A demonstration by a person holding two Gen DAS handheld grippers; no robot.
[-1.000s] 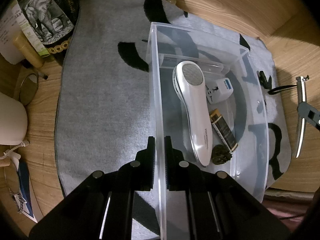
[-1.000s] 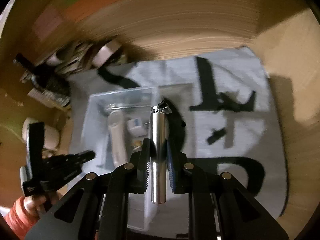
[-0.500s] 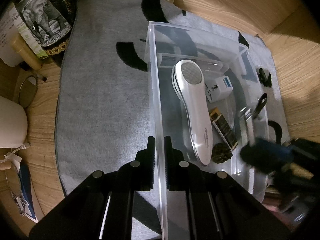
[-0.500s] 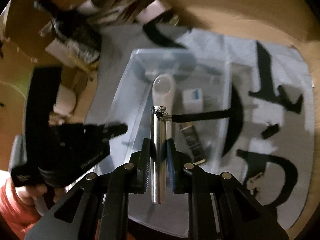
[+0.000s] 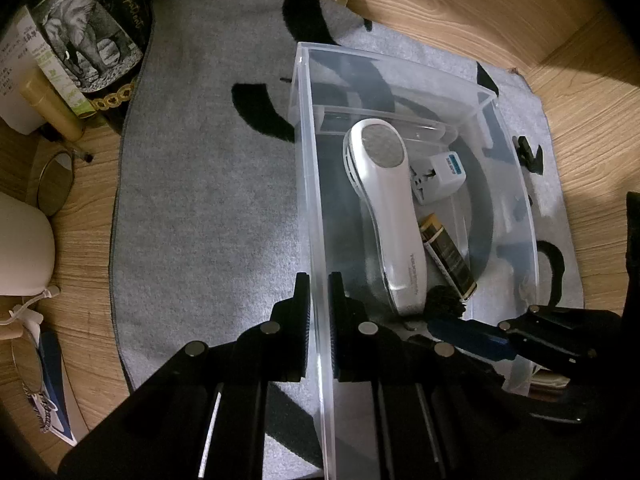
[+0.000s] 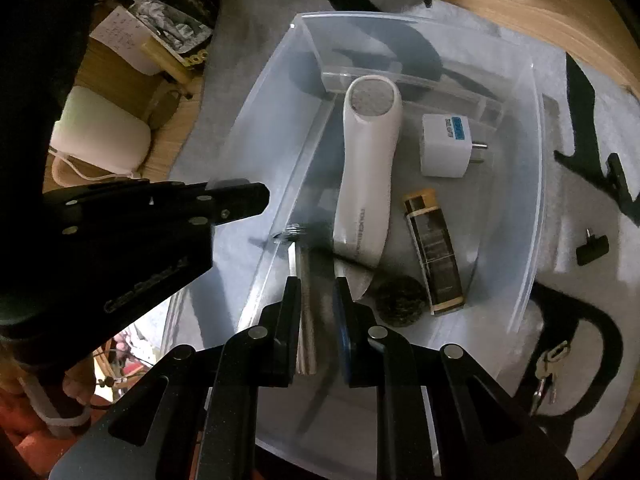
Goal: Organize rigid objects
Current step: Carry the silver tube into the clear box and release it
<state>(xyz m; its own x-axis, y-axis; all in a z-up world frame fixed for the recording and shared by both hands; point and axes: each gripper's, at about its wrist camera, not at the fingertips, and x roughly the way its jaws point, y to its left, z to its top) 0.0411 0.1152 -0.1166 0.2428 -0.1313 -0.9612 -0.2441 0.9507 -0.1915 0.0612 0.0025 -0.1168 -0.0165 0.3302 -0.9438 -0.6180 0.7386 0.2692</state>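
Right gripper [image 6: 316, 304]: jaws clamped on a metal cylinder [image 6: 308, 300], a polished tube with a small ring fitting at its far end. The tube lies along the jaws, pointing steeply down into the clear plastic bin [image 6: 536, 184], its far end low over the bin floor near the left wall. Whether the tip touches the floor cannot be determined.

Left gripper [image 5: 319, 300]: jaws closed on the bin's left wall, one finger outside and one inside, steadying the container.

Bin contents, outward from the tube: a white handheld device [image 6: 368, 168] lying lengthwise just beside the tube; a dark round lump [image 6: 400, 300] near its handle end; a black-and-gold lighter-like item [image 6: 434, 256]; a white plug adapter [image 6: 448, 146] towards the far wall. A clear inner tray sits at the far end.

Outside the bin, on the grey mat [image 5: 208, 184] with black markings: a small black clip [image 6: 592, 248] and a set of keys [image 6: 548, 364], both well apart from the bin. The mat lies on a wooden surface [image 5: 460, 4].

Assessment: the step in hand is depositing the cylinder in the bin. The next move calls for lowering the tube into the free strip between the left wall and the white device, then parting the jaws; a high release risks rolling or striking the device. Clip and keys appear still to be collected.
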